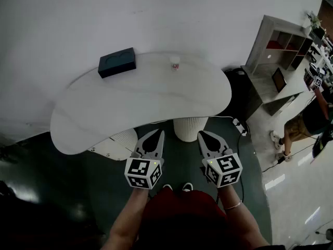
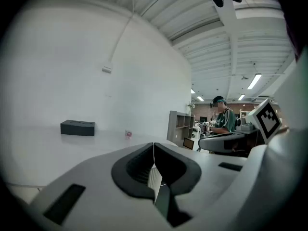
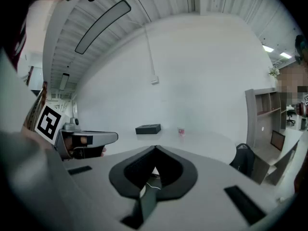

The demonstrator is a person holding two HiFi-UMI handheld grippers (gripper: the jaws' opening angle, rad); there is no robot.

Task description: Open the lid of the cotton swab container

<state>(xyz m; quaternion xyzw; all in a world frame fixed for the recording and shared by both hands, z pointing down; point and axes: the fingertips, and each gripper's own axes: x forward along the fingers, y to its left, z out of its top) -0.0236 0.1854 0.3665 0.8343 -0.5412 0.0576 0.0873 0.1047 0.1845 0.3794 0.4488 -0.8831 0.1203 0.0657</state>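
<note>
A small clear cotton swab container (image 1: 175, 63) with a red label stands near the far edge of the white table (image 1: 156, 100); it also shows small and far off in the left gripper view (image 2: 128, 134) and the right gripper view (image 3: 181, 131). My left gripper (image 1: 159, 133) and right gripper (image 1: 201, 134) hang side by side in front of the table's near edge, well short of the container. Both are shut with nothing between their jaws.
A dark rectangular box (image 1: 117, 62) lies at the table's back left. White ribbed pedestals (image 1: 190, 127) hold the table up. A grey shelf unit (image 1: 281, 56) stands to the right, with a black bag (image 1: 238, 85) beside it and a person (image 1: 302, 126) farther right.
</note>
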